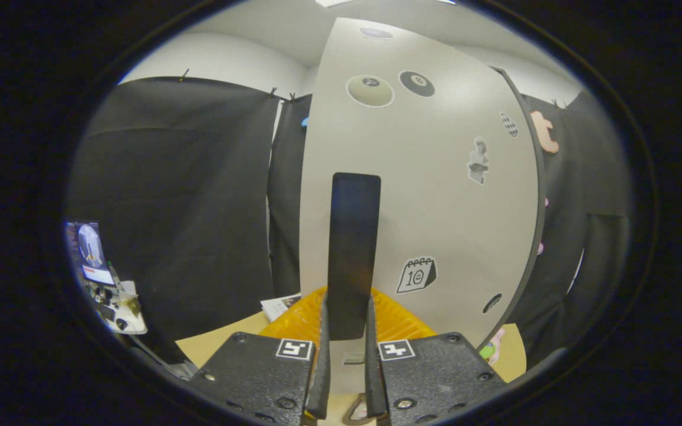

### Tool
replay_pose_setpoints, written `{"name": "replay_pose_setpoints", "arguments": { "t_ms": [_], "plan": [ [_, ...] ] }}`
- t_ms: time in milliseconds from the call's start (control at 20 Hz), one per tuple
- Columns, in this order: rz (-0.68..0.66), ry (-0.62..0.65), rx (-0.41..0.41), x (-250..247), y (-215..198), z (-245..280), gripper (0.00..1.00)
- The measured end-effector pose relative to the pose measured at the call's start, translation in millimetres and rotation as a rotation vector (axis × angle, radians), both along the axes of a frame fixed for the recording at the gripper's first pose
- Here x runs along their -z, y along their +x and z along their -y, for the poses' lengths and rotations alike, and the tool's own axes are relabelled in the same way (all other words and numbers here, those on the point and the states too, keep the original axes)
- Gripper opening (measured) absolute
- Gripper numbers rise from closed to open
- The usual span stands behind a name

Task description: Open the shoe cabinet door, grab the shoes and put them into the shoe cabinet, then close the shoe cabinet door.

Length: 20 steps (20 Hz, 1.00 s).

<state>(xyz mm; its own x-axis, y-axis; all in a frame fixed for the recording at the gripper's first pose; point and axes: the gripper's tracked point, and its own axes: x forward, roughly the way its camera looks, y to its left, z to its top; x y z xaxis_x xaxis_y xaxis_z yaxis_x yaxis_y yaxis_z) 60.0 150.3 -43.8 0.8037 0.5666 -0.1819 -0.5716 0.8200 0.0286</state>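
Note:
The shoe cabinet's white door (436,195) stands close in front of me, dotted with stickers, its dark edge curving down the right side. A tall black handle (353,236) runs upright on the door. My gripper (347,334) is shut on the handle's lower end, one finger pressing each side.
An orange ridged object (400,322) lies low behind the handle on a tan surface (222,343). Papers (279,306) rest to its left. A small pink and green item (493,348) peeks past the door's lower right edge. A screen and desk clutter (101,272) stand far left.

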Motion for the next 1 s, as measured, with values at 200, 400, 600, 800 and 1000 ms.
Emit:
{"name": "replay_pose_setpoints", "arguments": {
  "t_ms": [200, 400, 600, 800, 1000],
  "plan": [
    [0.005, 0.02, -0.019, -1.9, -17.2, 36.9, 0.27],
    [0.009, 0.045, -0.036, -4.4, -34.2, 61.7, 0.27],
    [0.005, 0.099, -0.04, -2.9, -33.8, 86.3, 0.27],
    [0.011, 0.115, -0.011, -3.7, -37.6, 99.6, 0.27],
    [-0.009, 0.158, -0.001, -4.2, -35.3, 113.9, 0.27]
  ]
}}
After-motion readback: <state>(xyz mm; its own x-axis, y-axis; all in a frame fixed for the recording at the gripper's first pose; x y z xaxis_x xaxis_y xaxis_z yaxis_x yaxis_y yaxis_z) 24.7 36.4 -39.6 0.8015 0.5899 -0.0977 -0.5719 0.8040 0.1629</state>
